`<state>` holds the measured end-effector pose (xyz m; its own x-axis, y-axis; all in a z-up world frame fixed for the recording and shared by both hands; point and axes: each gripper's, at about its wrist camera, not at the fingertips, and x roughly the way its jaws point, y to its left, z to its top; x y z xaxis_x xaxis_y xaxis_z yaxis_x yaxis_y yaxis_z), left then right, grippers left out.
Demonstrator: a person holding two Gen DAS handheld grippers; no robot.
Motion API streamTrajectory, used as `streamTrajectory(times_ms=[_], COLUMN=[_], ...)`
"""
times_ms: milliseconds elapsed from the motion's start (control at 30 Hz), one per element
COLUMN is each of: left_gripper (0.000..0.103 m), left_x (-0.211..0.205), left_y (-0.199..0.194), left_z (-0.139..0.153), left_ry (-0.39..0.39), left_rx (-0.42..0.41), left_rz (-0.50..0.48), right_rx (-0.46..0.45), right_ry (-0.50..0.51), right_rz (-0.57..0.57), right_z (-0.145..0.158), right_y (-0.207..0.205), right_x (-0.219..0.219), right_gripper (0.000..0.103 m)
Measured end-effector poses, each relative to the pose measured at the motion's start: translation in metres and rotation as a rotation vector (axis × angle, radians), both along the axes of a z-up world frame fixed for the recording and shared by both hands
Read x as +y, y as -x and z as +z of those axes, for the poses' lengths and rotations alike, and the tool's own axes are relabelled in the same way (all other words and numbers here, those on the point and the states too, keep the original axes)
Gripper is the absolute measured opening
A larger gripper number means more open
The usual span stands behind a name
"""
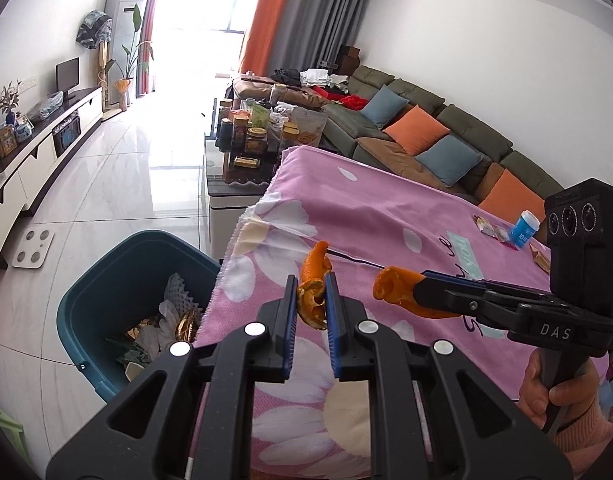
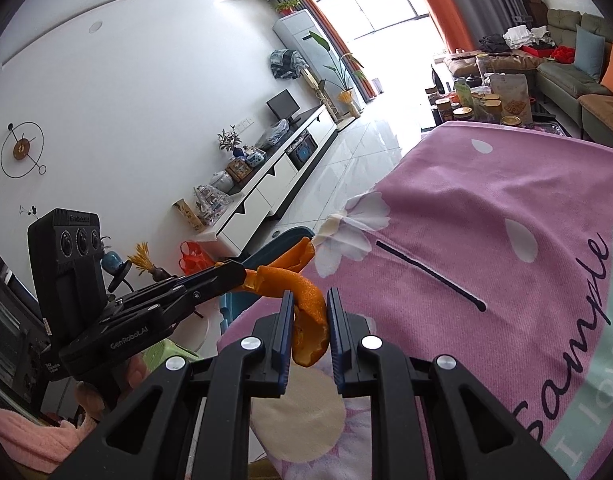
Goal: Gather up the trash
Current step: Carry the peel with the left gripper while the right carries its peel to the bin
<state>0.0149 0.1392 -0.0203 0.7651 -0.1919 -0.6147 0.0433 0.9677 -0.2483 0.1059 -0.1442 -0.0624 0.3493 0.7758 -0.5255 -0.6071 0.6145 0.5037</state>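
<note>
My left gripper (image 1: 311, 300) is shut on a curled piece of orange peel (image 1: 314, 280) and holds it above the pink flowered tablecloth (image 1: 386, 216) near its left edge. My right gripper (image 2: 310, 320) is shut on another piece of orange peel (image 2: 306, 312), close beside the left gripper; it also shows in the left wrist view (image 1: 418, 292) with its peel (image 1: 394, 286). The left gripper shows in the right wrist view (image 2: 230, 276). A teal trash bin (image 1: 106, 280) with trash in it stands on the floor just left of the table.
On the cloth at the far right lie a blue and white bottle (image 1: 524, 230) and some wrappers (image 1: 490, 226). A low table crowded with jars (image 1: 250, 136) stands beyond, a sofa (image 1: 426, 128) to the right, a TV cabinet (image 1: 38, 148) on the left.
</note>
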Motion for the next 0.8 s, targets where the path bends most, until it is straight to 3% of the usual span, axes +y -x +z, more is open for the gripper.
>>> streamTrajectory(times_ms=[800], left_gripper=[0.014], left_x=[0.049], left_y=[0.009], left_z=[-0.003], left_ry=[0.012], left_rx=[0.002], left_rz=[0.128], right_rx=[0.006], right_ry=[0.032], right_rz=[0.107], right_z=[0.0], right_y=[-0.011], right_x=[0.06], right_gripper=[0.015])
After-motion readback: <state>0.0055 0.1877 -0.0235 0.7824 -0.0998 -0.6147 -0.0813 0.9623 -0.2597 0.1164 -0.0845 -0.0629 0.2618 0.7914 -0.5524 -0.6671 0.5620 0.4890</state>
